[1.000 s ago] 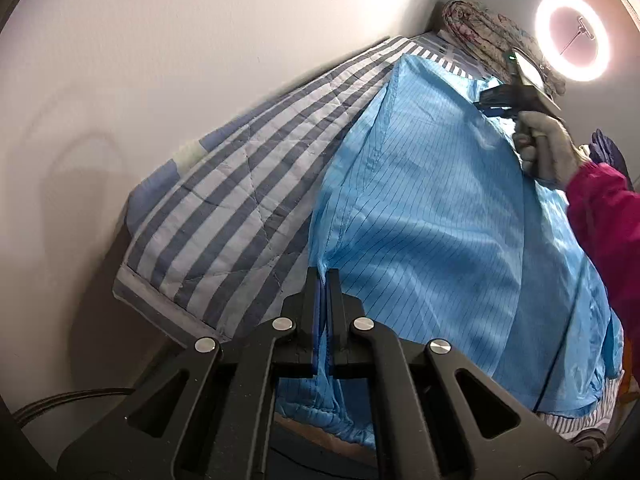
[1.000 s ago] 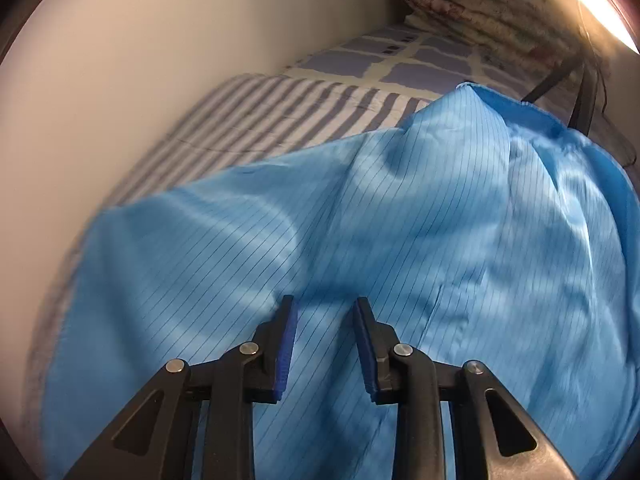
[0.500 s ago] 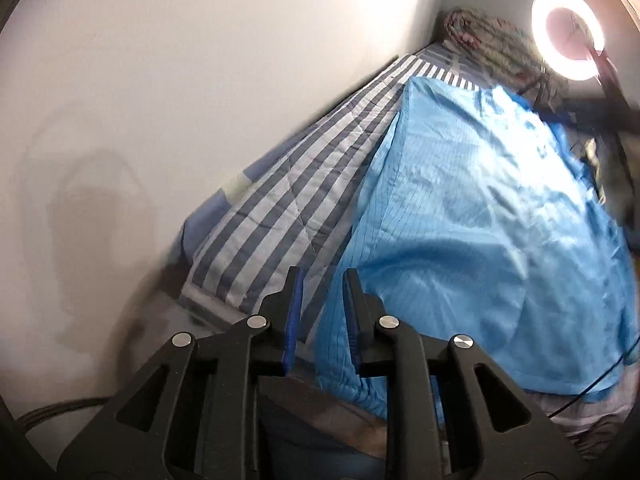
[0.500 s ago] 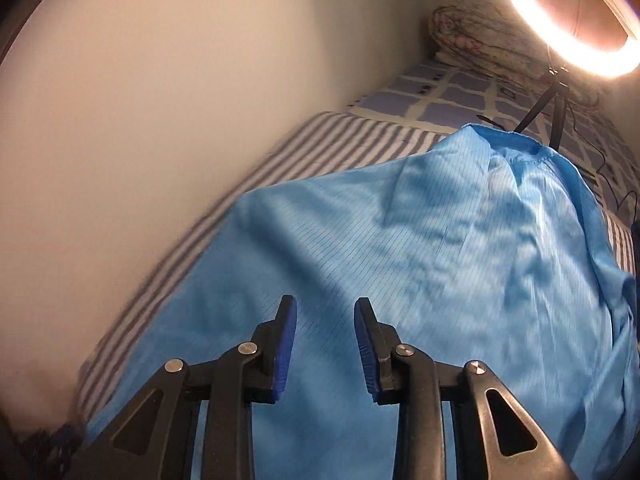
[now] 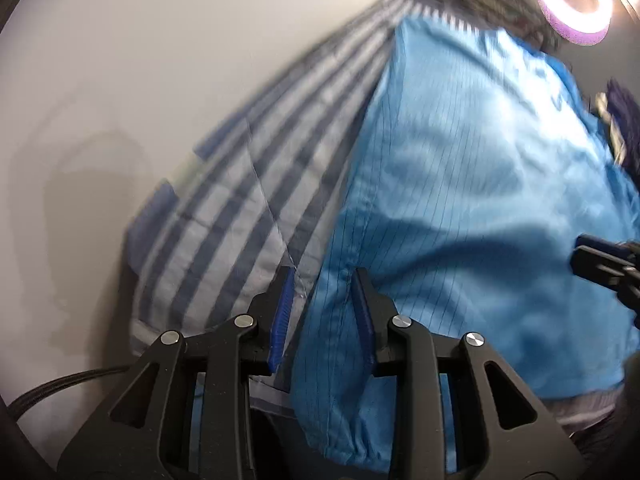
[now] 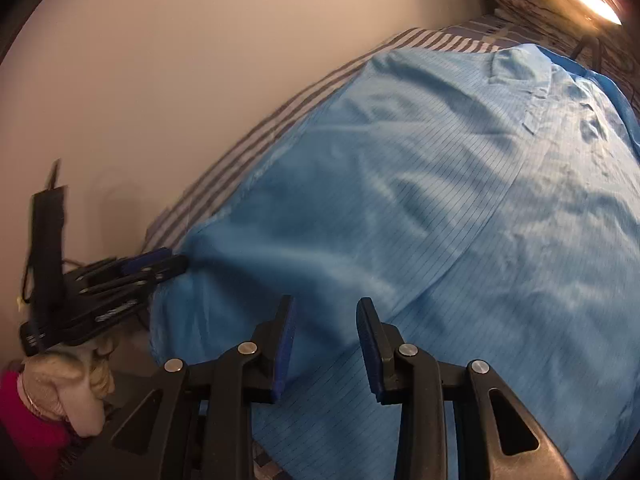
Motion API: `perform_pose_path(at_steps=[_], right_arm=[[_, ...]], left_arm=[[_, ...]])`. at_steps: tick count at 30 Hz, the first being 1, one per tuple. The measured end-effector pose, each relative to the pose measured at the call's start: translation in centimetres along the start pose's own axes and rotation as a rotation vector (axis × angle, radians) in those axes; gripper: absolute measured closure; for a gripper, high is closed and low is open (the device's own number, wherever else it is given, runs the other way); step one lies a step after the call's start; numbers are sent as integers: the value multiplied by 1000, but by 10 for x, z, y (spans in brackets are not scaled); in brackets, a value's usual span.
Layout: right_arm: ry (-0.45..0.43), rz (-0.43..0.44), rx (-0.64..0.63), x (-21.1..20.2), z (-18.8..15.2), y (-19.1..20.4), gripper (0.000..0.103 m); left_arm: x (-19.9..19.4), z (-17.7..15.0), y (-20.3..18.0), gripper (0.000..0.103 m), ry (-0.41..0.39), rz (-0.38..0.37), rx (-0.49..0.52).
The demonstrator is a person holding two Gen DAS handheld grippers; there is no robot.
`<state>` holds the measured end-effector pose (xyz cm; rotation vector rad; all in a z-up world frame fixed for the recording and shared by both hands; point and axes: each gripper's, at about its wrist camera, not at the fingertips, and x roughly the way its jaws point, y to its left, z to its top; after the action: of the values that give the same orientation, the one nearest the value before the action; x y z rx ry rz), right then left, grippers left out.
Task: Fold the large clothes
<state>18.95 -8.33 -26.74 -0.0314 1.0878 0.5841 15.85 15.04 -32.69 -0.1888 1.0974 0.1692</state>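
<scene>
So the big blue garment (image 6: pixel 400 184) is spread flat over the striped quilt (image 5: pixel 248 200) on the bed, collar end up near the ring light (image 5: pixel 574 2), hem end hanging off the near edge of the bed. One long side runs close along the wall (image 5: pixel 140 60).

Left gripper (image 5: pixel 320 312) is at the hem corner. Its jaws are opening, and the garment's side edge sits in the gap between the blue pads, but they don't look pressed on it. Right gripper (image 6: pixel 326 344) hovers over the lower part of the cloth with its jaws apart, nothing pinched.

What worries me from here:

- That corner is right at the bed edge. If the left gripper drags away while a pad catches the seam, the hem could slide off and pull the whole spread crooked.
- The fabric looks slick and thin, so a shallow pinch will probably slip out mid-fold.
- A deep bite could grab the quilt along with the garment and lift both.
- There are soft ripples across the middle. Folding over them likely locks in creases.
- Both views are blurry, so exact contact is hard to call.
</scene>
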Motion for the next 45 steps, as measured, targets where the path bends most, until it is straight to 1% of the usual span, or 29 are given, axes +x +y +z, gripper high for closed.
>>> perform_pose_path(at_steps=[2,4,5,7,8,11,13,16,17,19,22,24,25,26,27,28,29,32,36,37,38,40,41,42,43,44,45], right_arm=[[3,-12,-14,1,-7,6,70],[-5,3,-1,-5,-13,6,70],[-13,7,0,-10,-14,5,70],[-39,-8,-8,-23,-15,5,70],[-59,-19,-10,-32,-15,3,69],[-132,-19,20,-60,-17,-4,62],[-202,0,55,-76,-22,-13,49],[-271,12,98,-89,-30,-26,44],[-279,10,109,-90,-35,-31,43],[-261,0,105,-90,-43,-39,42],[-242,-23,83,-91,-49,-47,42],[-234,-13,86,-90,-50,-52,42],[-230,-6,90,-89,-50,-54,42],[-225,1,94,-88,-50,-55,42],[-222,4,97,-87,-50,-57,42],[-217,6,98,-86,-50,-58,42],[-214,8,99,-86,-51,-58,42],[-212,13,110,-85,-50,-59,42],[-222,13,117,-87,-47,-59,42],[-224,14,120,-88,-46,-58,42],[-224,16,122,-88,-46,-58,42],[-220,22,121,-87,-45,-56,42],[-219,22,118,-87,-45,-56,42],[-218,20,112,-86,-45,-55,42],[-215,18,106,-86,-45,-54,42],[-213,17,102,-85,-44,-53,42],[-211,17,100,-85,-44,-52,42]], left_arm=[[-7,3,5,74,-13,-40,-42],[-19,10,10,74,-30,-130,-91],[-22,14,12,73,-35,-153,-104],[-28,27,17,69,-37,-210,-129],[-29,32,18,65,-34,-225,-133],[-23,50,17,65,-6,-238,-113],[-7,57,17,65,43,-256,-111],[7,55,16,65,84,-270,-131],[16,57,15,65,93,-276,-143],[25,57,17,64,105,-292,-172],[30,58,16,65,94,-298,-171],[32,58,15,65,91,-310,-164],[32,59,14,68,86,-308,-161],[32,59,14,83,84,-307,-163],[33,60,15,95,88,-309,-167],[33,60,15,95,93,-312,-170],[33,61,14,99,89,-309,-168],[27,62,9,102,58,-279,-140],[20,62,5,102,24,-262,-118],[19,62,5,102,18,-248,-115],[19,62,7,99,16,-238,-122],[23,63,9,75,34,-227,-134],[24,63,11,52,37,-223,-136],[25,63,12,50,31,-227,-137],[28,62,12,51,29,-231,-133],[30,60,11,58,35,-233,-125],[33,60,9,82,38,-234,-113]])
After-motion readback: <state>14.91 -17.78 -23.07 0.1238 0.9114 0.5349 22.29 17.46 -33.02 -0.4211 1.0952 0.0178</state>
